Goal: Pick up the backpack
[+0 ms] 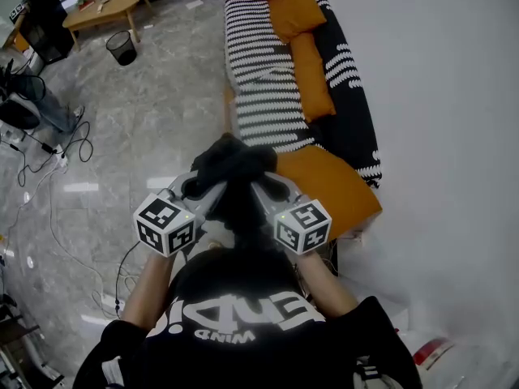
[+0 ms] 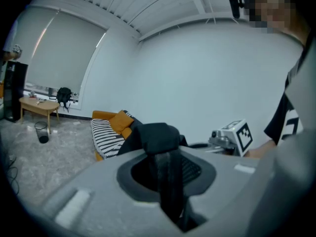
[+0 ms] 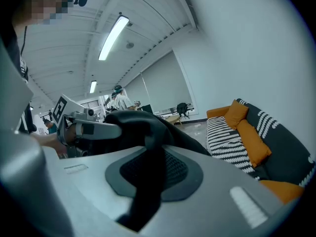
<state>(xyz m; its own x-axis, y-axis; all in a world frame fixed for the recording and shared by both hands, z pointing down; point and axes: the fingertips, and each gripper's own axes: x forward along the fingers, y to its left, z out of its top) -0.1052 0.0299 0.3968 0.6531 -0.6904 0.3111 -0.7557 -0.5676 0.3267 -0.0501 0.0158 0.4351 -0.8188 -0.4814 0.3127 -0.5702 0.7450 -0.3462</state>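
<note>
Indoors, backpack hangs over marbled floor near sofa.

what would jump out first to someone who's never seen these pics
First, the black backpack in the middle of the head view, held up in front of the person with the left hand-held gripper and the right hand-held gripper each shut on a dark strip of it. Next, the sofa beyond it along the white wall, with its black-and-white striped cover and bright orange cushions.
</note>
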